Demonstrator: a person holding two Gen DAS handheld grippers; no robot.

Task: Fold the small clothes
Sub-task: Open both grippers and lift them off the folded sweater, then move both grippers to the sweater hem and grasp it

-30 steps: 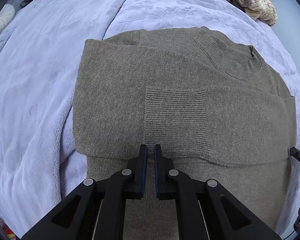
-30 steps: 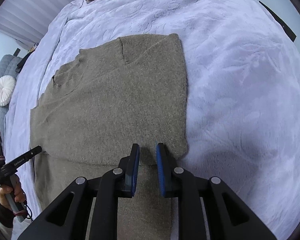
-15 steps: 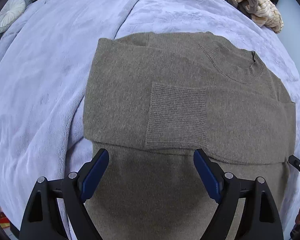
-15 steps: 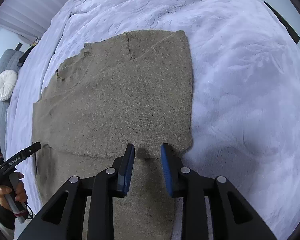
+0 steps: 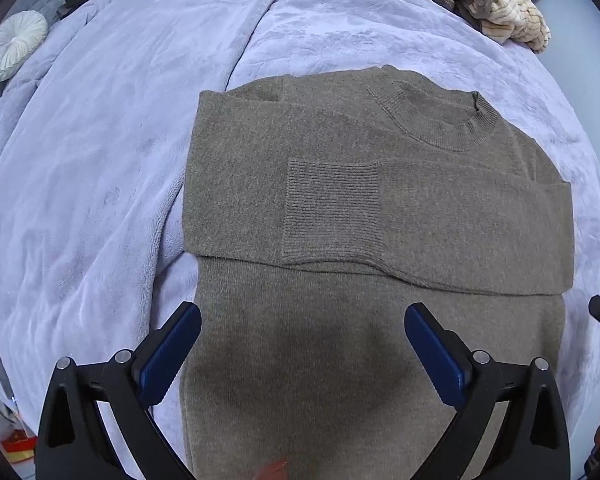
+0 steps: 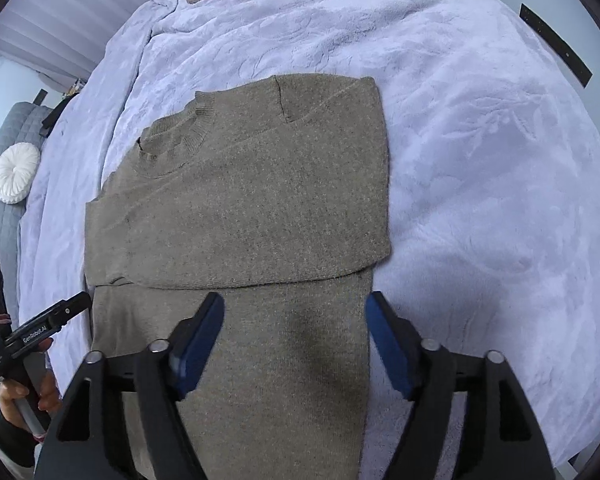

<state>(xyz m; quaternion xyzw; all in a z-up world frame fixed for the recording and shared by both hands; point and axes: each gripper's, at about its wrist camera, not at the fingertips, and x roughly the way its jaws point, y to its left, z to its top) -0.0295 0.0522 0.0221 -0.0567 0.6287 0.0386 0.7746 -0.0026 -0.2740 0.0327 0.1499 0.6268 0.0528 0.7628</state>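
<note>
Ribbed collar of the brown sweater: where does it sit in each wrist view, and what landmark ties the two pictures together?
Left wrist: ribbed collar sits upper right, at the sweater's far edge.
Right wrist: collar sits upper left, on the sweater's far left corner.
Shared landmark: white round cushion, at the left edge in both.

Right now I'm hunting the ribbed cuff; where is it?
In the left wrist view, the ribbed cuff lies mid-sweater, below-left of the neckband.
</note>
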